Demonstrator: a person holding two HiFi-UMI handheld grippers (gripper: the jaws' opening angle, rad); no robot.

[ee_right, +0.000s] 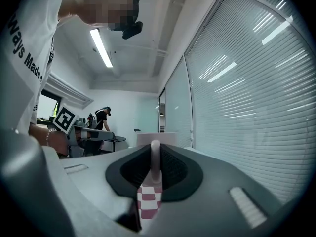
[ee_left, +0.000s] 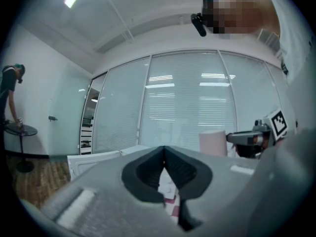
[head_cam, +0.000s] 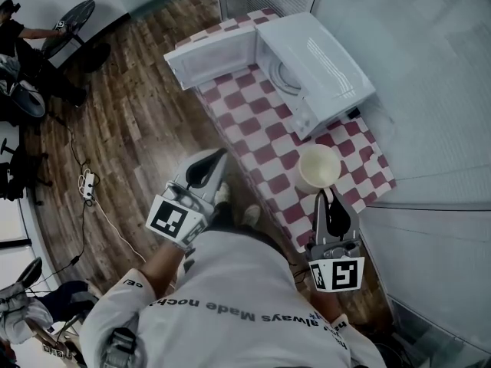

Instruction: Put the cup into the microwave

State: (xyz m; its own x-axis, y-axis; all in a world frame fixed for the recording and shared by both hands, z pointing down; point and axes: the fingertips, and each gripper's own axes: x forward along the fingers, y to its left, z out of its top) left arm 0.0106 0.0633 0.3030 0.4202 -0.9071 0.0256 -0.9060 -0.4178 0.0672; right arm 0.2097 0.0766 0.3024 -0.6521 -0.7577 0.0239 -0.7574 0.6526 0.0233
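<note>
A pale cup [head_cam: 318, 166] hangs over the near end of the red-and-white checkered table [head_cam: 261, 140]. My right gripper [head_cam: 328, 195] is shut on it; in the right gripper view a thin pale edge of the cup [ee_right: 155, 158] is pinched between the jaws. The white microwave [head_cam: 318, 71] stands at the table's far end with its door [head_cam: 211, 55] swung wide open to the left. My left gripper [head_cam: 218, 156] hovers beside the table's left edge, shut with nothing in it. The left gripper view shows the cup [ee_left: 213, 142] and the right gripper [ee_left: 253, 138] to its right.
A glass wall with blinds [head_cam: 430, 67] runs close along the table's right side. Wood floor [head_cam: 130, 129] lies to the left, with a cable and power strip [head_cam: 87, 184] on it. A person [head_cam: 23, 44] stands by a fan at the far left.
</note>
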